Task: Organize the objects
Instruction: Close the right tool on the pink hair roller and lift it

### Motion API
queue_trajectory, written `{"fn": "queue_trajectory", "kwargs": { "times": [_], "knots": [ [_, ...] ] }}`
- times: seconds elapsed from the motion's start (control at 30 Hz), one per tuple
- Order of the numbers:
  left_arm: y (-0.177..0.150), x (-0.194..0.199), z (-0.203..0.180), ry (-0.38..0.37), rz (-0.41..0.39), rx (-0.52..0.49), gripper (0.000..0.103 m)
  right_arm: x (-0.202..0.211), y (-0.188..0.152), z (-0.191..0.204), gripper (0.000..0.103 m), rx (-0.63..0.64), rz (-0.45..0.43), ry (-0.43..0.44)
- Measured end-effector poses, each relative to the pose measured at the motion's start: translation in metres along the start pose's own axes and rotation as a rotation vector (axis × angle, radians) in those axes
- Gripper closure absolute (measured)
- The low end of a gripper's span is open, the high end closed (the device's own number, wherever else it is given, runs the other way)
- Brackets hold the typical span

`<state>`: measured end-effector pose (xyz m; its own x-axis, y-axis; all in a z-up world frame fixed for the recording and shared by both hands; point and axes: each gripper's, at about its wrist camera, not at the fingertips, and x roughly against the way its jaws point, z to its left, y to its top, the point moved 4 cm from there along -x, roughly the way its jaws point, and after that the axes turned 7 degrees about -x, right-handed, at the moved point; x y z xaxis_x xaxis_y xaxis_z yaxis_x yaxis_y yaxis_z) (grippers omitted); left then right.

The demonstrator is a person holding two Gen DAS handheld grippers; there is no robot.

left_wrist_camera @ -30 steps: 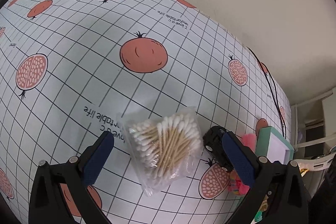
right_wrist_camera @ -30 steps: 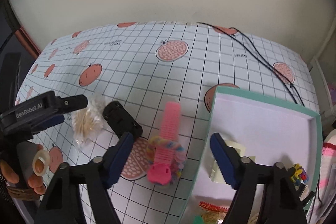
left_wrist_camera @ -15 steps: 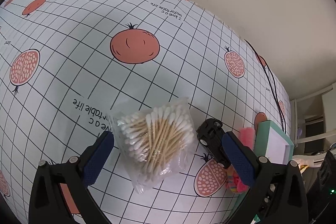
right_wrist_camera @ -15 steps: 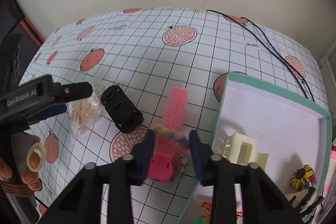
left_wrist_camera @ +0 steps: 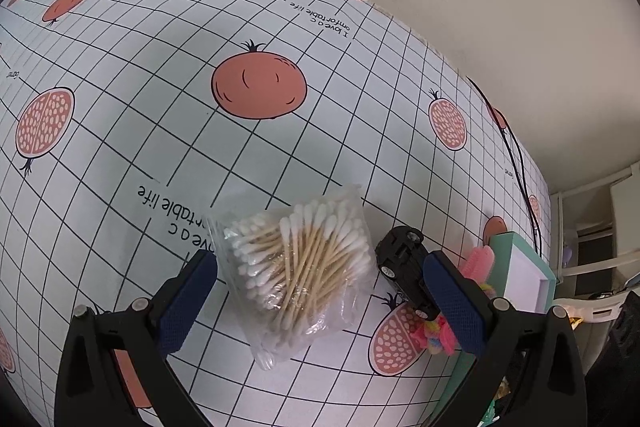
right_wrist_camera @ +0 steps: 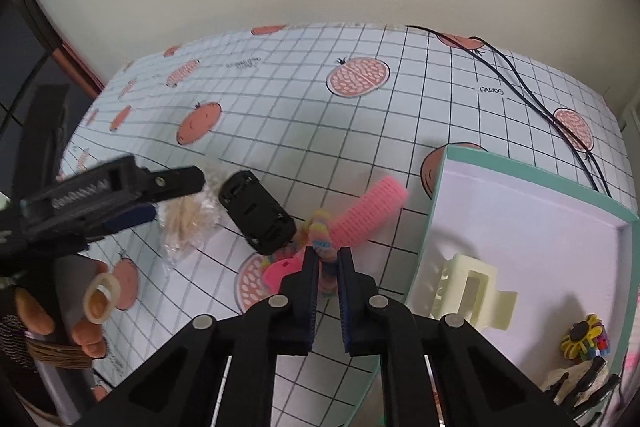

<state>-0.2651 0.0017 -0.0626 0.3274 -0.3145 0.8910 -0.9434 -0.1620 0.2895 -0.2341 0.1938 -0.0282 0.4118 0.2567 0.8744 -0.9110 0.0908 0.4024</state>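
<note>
— Between the right gripper (right_wrist_camera: 329,255) fingers: a pastel scrunchie (right_wrist_camera: 321,233), pinched, jaws drawn nearly together on it. Wrapped round the near end of a pink hair roller (right_wrist_camera: 370,209), just left of the mint-edged box (right_wrist_camera: 434,203).

— And from the left wrist view?

— Barely any of that pinch. Only a scrap of scrunchie (left_wrist_camera: 434,333) and roller (left_wrist_camera: 478,261) peeking past the blue pad, by the box corner (left_wrist_camera: 520,267). Left gripper (left_wrist_camera: 320,291) spread wide, holding nothing, straddling a clear bag of cotton swabs (left_wrist_camera: 304,269) flat on the pomegranate tablecloth (left_wrist_camera: 160,87). Black toy car (left_wrist_camera: 404,267) just beside the bag, close to the right-hand finger.

— Same bag from the right wrist?

— Mostly hidden behind the left gripper's (right_wrist_camera: 160,199) fingers; only crinkled plastic and tan sticks (right_wrist_camera: 184,223) visible. Car (right_wrist_camera: 258,213) clearer there, between swabs and roller. Also shown only there: inside the box, a cream claw clip (right_wrist_camera: 468,291), a yellow flower clip (right_wrist_camera: 584,341) and dark hair clips at the lower corner; black cables (right_wrist_camera: 532,99) across the far cloth; a hand (right_wrist_camera: 60,311) on the left gripper's handle, with a pale ring on one finger.
</note>
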Motion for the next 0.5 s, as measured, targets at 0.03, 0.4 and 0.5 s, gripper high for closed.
{"fn": "queue_trajectory", "kwargs": {
  "times": [0.03,0.4,0.5],
  "knots": [
    [0.0,0.0,0.001,0.0,0.0,0.002,0.001,0.004,0.001,0.0,0.094,-0.005,-0.01,0.012],
    [-0.001,0.002,0.002,0.001,-0.001,0.012,0.001,0.039,0.012,0.008,0.094,-0.041,-0.084,0.163],
    [-0.002,0.002,0.001,0.0,0.0,0.015,0.001,0.041,0.013,0.008,0.095,-0.052,-0.085,0.187]
  ]
}}
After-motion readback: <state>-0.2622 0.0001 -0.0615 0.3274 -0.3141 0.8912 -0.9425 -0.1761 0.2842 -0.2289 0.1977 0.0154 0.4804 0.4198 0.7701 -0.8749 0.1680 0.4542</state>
